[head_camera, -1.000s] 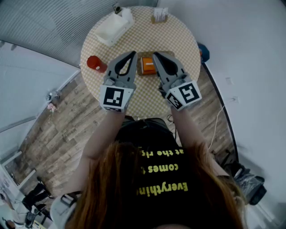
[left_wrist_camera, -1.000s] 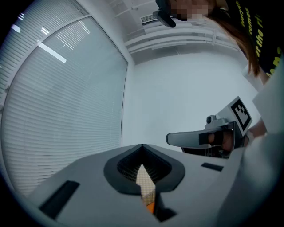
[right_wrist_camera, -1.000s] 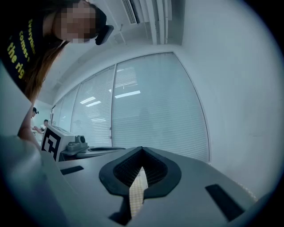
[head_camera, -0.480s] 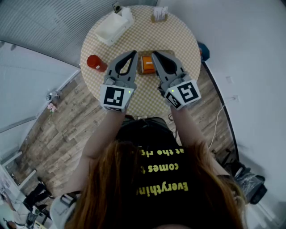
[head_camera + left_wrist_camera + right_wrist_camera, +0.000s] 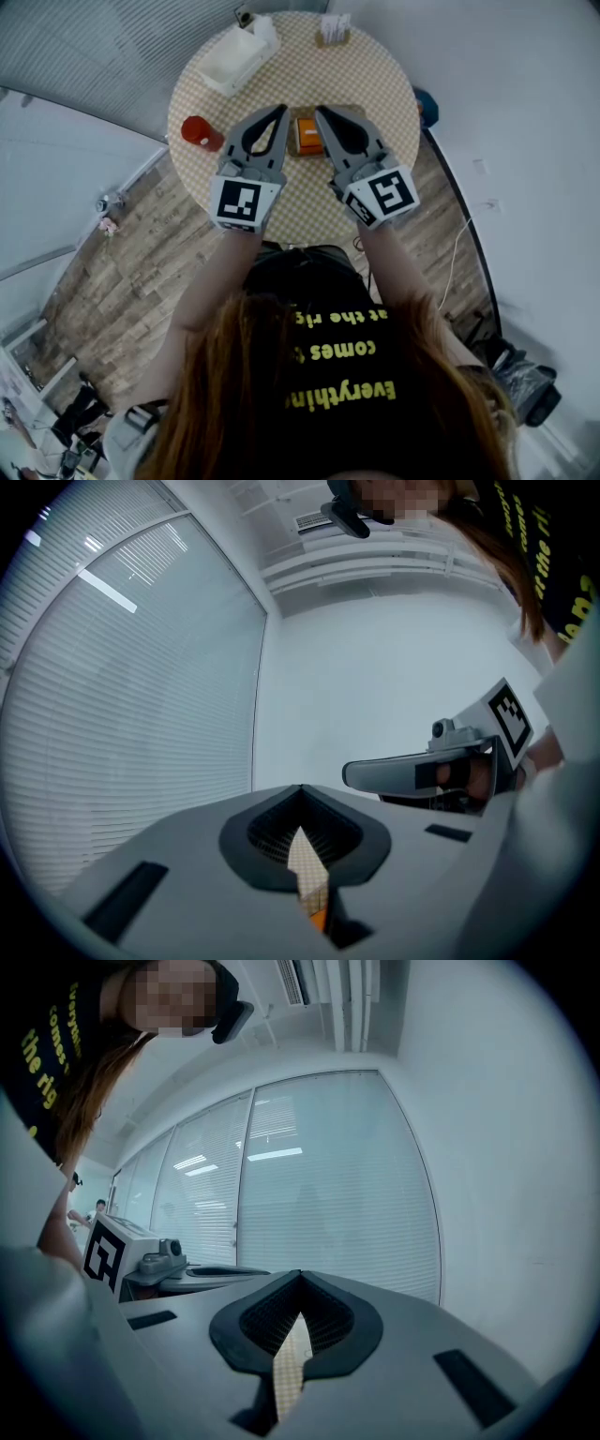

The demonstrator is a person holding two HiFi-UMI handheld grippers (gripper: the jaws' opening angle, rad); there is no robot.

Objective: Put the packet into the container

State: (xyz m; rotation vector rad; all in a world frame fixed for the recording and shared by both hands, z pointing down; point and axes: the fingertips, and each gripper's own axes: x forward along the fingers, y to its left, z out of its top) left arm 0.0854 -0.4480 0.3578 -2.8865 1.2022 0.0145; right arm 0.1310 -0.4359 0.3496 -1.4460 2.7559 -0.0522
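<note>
Over the checked table [image 5: 375,80], we hold the left gripper [image 5: 279,112] and right gripper [image 5: 320,112] clenched empty, flanking the orange packet [image 5: 307,137]. Far left sits the white container [image 5: 232,61].

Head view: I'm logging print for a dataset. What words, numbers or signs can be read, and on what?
"Everythin" - shirt, yellow print, cut off.
"comes" - shirt, line above.
"at the ri" - shirt, next line up, cut off.
Packet: white label, too small to read.
Left cube, right cube: square code markers, no words.
</note>
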